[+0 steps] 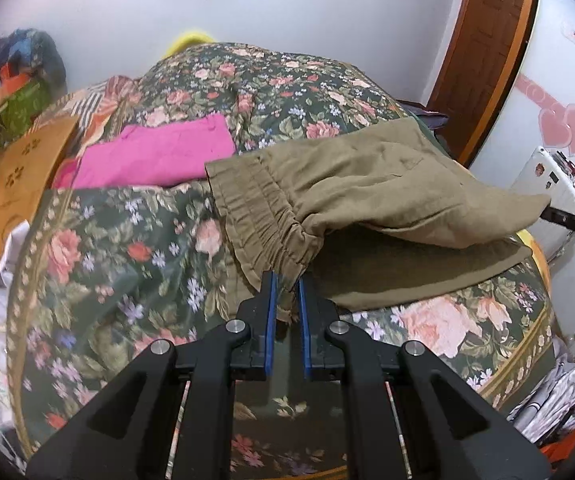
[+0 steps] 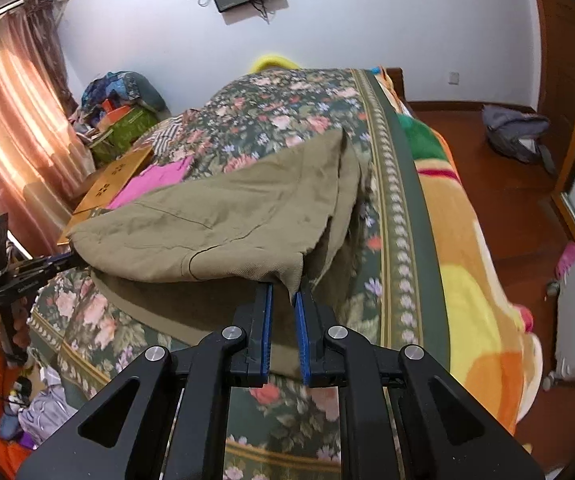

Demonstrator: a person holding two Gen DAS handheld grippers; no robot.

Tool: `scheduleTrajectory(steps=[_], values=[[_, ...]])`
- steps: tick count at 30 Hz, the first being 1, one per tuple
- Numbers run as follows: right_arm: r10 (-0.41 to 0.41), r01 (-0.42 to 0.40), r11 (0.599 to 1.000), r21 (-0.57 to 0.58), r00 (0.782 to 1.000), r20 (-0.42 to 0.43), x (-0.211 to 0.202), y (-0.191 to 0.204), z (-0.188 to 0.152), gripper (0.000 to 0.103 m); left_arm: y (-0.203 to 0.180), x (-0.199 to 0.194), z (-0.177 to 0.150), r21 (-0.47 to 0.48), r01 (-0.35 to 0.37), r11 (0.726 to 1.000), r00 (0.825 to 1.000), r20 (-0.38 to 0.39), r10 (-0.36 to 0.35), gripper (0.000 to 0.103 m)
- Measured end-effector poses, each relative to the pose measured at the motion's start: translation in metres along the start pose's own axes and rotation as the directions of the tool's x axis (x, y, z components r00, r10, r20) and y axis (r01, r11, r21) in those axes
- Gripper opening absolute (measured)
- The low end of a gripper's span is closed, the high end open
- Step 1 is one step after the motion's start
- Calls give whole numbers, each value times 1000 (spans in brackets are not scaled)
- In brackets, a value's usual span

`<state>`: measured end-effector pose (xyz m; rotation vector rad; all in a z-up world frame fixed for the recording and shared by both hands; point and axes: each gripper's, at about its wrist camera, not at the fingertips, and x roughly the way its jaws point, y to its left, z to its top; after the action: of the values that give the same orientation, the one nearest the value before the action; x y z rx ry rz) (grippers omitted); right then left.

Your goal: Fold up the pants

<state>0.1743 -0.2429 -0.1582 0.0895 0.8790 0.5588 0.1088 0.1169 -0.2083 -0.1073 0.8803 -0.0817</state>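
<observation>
Olive-green pants [image 1: 367, 196] lie partly folded on a floral bedspread [image 1: 127, 248]. My left gripper [image 1: 286, 280] is shut on the gathered elastic waistband and holds that end lifted. My right gripper [image 2: 283, 290] is shut on a corner of the pants [image 2: 215, 220] at the other end and holds the upper layer raised over the lower layer. The left gripper also shows at the left of the right wrist view [image 2: 63, 260], and the right gripper's tip at the right edge of the left wrist view [image 1: 559, 216].
A folded pink garment [image 1: 155, 152] and a brown paper bag [image 1: 19, 176] lie at the bed's far left. A clutter pile [image 2: 119, 108] stands by the curtain. An orange and yellow blanket [image 2: 471, 232] hangs over the right bed edge. A grey backpack [image 2: 515, 132] lies on the wooden floor.
</observation>
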Motion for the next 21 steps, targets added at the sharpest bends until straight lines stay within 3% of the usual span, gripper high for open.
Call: scheduleTrajectory(steps=[5,10,15,17,19,21], values=[[-19,20,998,53,1000,-16,-2,-10,-15,10,0,-3,-3,-20,-22,1000,1000,-4,22,12],[-91,92,995,47,996,-24,-10,-14,-22,10,2,-16,-2,-19,-51,999,999,2,51,12],[-111,111,994,23,994,19,-24,-8,-13,10,6,-31,9,-21,-83,996,996,20,83,12],[-99,98,995,7,994,37,-26,-2,-6,10,2,-36,17,-15,-77,997,996,36,77,17],[-83,83,996,-9,995,46,-23,4,1,11,-4,-39,27,-5,-63,998,996,62,63,30],[-62,64,998,-27,997,52,-18,12,5,14,-11,-36,34,1,-44,999,996,75,44,33]])
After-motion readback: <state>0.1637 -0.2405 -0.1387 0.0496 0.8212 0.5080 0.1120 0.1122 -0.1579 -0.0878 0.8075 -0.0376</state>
